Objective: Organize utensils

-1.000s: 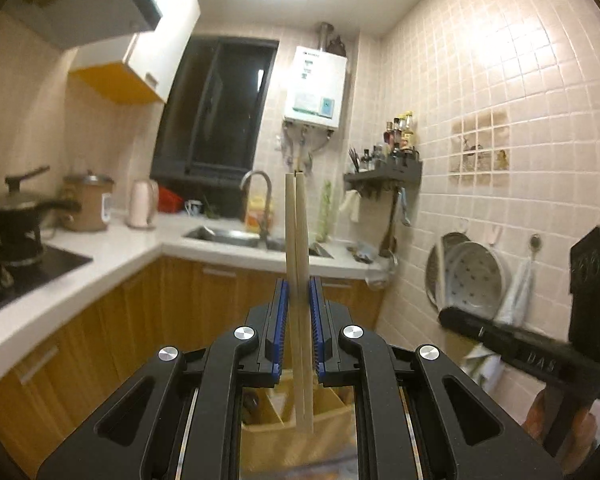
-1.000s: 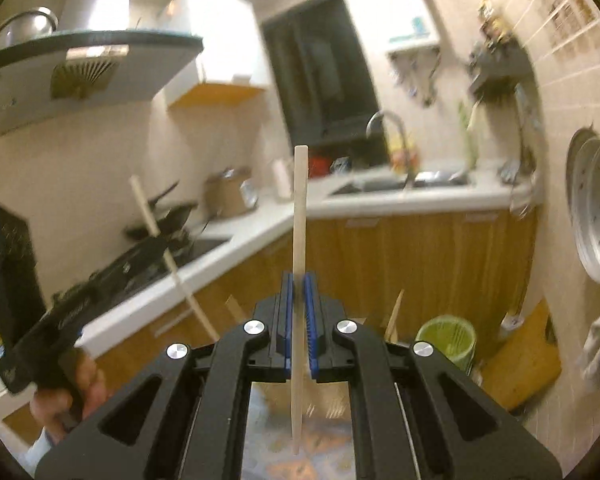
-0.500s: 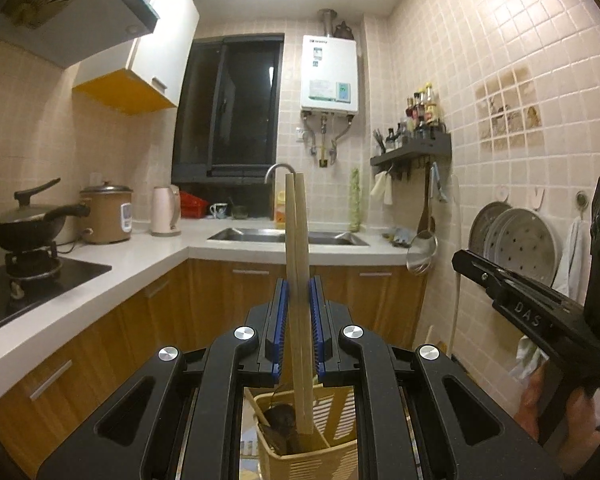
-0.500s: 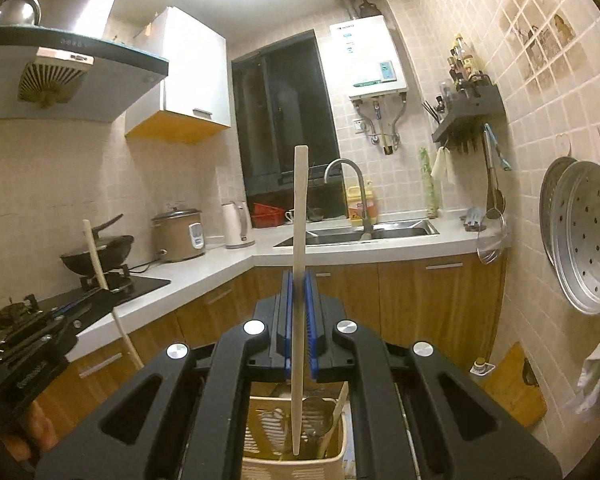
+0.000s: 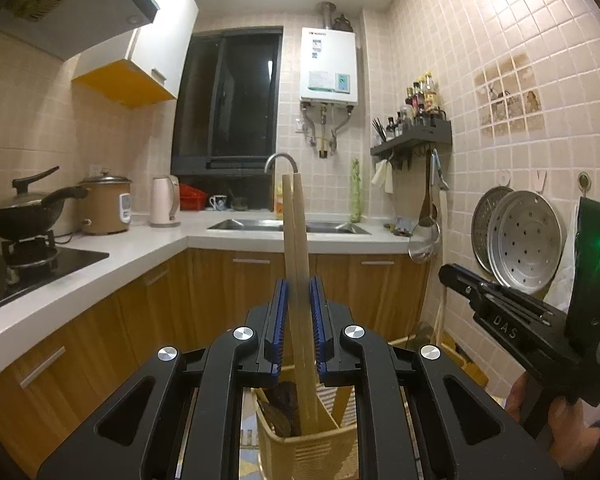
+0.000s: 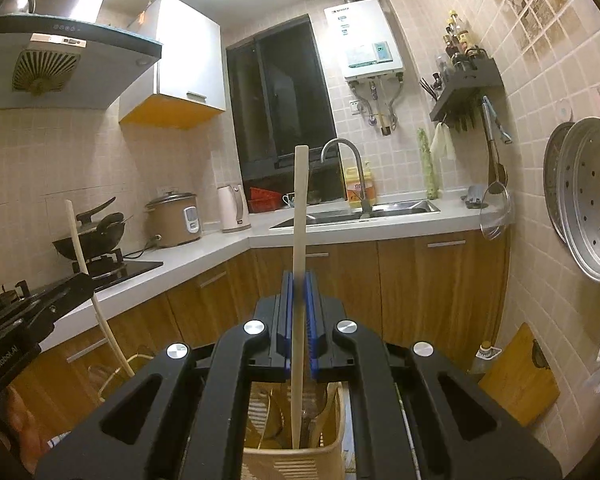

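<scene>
My left gripper (image 5: 299,292) is shut on a pair of pale wooden chopsticks (image 5: 294,236) that stand upright. Their lower ends reach down into a beige utensil holder (image 5: 300,454) with a dark utensil inside. My right gripper (image 6: 299,280) is shut on a single wooden stick (image 6: 300,208), also upright. The stick's lower end dips into the same holder (image 6: 292,460) among other wooden utensils. In the left wrist view the right gripper (image 5: 448,274) hangs at the right. In the right wrist view the left gripper (image 6: 66,286) shows at the left with its chopsticks (image 6: 78,240).
An L-shaped white counter (image 5: 100,280) carries a wok (image 5: 20,216), rice cooker (image 5: 108,204), kettle (image 5: 164,200) and sink (image 5: 288,226). Steamer trays (image 6: 588,196) and a ladle (image 5: 424,240) hang on the right wall. A cutting board (image 6: 520,376) leans below. A hand (image 5: 560,428) grips the right tool.
Both grippers have sunk with their sticks. The utensil holder has risen into view beneath them, and the sticks' lower ends now sit inside it.
</scene>
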Demonstrator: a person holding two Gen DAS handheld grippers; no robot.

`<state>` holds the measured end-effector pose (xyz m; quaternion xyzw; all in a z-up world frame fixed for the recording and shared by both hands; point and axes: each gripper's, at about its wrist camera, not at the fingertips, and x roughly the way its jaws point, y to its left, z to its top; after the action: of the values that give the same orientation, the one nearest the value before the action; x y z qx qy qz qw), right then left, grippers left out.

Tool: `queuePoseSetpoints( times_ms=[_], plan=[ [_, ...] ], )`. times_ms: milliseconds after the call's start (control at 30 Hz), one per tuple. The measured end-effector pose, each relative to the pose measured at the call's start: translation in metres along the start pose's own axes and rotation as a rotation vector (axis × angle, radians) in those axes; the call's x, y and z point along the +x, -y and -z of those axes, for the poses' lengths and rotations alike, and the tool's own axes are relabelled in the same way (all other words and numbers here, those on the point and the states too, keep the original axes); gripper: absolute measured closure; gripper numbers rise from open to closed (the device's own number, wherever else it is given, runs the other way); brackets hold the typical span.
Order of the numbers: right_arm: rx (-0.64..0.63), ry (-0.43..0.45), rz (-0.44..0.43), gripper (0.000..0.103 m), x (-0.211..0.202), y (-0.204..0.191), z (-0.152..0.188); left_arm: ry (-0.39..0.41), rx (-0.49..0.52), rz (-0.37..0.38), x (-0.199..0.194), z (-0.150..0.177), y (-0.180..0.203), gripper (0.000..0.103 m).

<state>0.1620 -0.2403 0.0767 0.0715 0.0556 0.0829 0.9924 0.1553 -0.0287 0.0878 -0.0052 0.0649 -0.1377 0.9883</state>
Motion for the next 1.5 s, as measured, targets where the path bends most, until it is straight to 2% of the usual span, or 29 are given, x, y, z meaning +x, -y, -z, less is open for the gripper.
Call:
queuePoseSetpoints(
  times_ms=[100, 133, 167, 200, 233, 300, 433, 500, 633, 700, 900, 967, 1133, 1267, 1367, 1500],
  plan=[
    [-0.018, -0.036, 0.000, 0.096, -0.004, -0.002, 0.004, 0.006, -0.010, 0.006, -0.003, 0.003, -0.003, 0.086],
    [-0.019, -0.060, 0.004, 0.093, -0.006, -0.002, 0.005, 0.006, -0.021, 0.015, -0.006, 0.003, -0.006, 0.073],
    [-0.018, -0.072, 0.009, 0.080, -0.008, -0.002, 0.004, 0.011, -0.030, 0.018, -0.008, 0.002, -0.007, 0.063],
    [-0.012, -0.078, 0.007, 0.061, -0.013, 0.000, 0.004, 0.022, -0.046, 0.016, -0.014, 0.001, -0.011, 0.061],
    [0.000, -0.079, -0.001, 0.053, -0.022, 0.002, 0.003, 0.025, -0.056, 0.019, -0.020, -0.001, -0.013, 0.059],
    [0.007, -0.091, -0.010, 0.050, -0.035, 0.004, 0.000, 0.023, -0.070, 0.028, -0.030, -0.004, -0.017, 0.059],
    [0.013, -0.108, -0.025, 0.048, -0.070, 0.007, -0.006, 0.030, -0.106, 0.056, -0.062, -0.011, -0.024, 0.043],
    [0.020, -0.118, -0.029, 0.040, -0.088, 0.008, -0.008, 0.036, -0.114, 0.068, -0.079, -0.013, -0.025, 0.042],
    [0.032, -0.149, -0.031, 0.036, -0.118, 0.007, -0.004, 0.010, -0.141, 0.103, -0.104, -0.012, -0.026, 0.027],
    [0.023, -0.153, -0.029, 0.030, -0.128, 0.005, 0.001, -0.002, -0.162, 0.125, -0.116, -0.007, -0.026, 0.024],
    [0.011, -0.126, 0.007, 0.011, -0.160, -0.001, 0.032, -0.024, -0.147, 0.050, -0.134, 0.026, -0.014, 0.018],
    [0.030, -0.102, 0.044, 0.008, -0.166, 0.001, 0.046, -0.034, -0.115, -0.009, -0.135, 0.041, -0.005, 0.016],
    [0.026, -0.108, 0.126, 0.008, -0.157, 0.003, 0.081, -0.025, -0.074, -0.100, -0.129, 0.080, 0.010, 0.013],
    [-0.019, -0.109, 0.128, 0.008, -0.153, -0.006, 0.097, -0.020, -0.028, -0.108, -0.125, 0.094, 0.018, 0.012],
    [-0.046, -0.110, 0.130, 0.008, -0.153, -0.013, 0.105, -0.003, -0.027, -0.113, -0.128, 0.101, 0.019, 0.008],
    [-0.075, -0.118, 0.137, 0.008, -0.152, -0.017, 0.110, -0.025, 0.000, -0.123, -0.127, 0.107, 0.024, 0.008]
  ],
)
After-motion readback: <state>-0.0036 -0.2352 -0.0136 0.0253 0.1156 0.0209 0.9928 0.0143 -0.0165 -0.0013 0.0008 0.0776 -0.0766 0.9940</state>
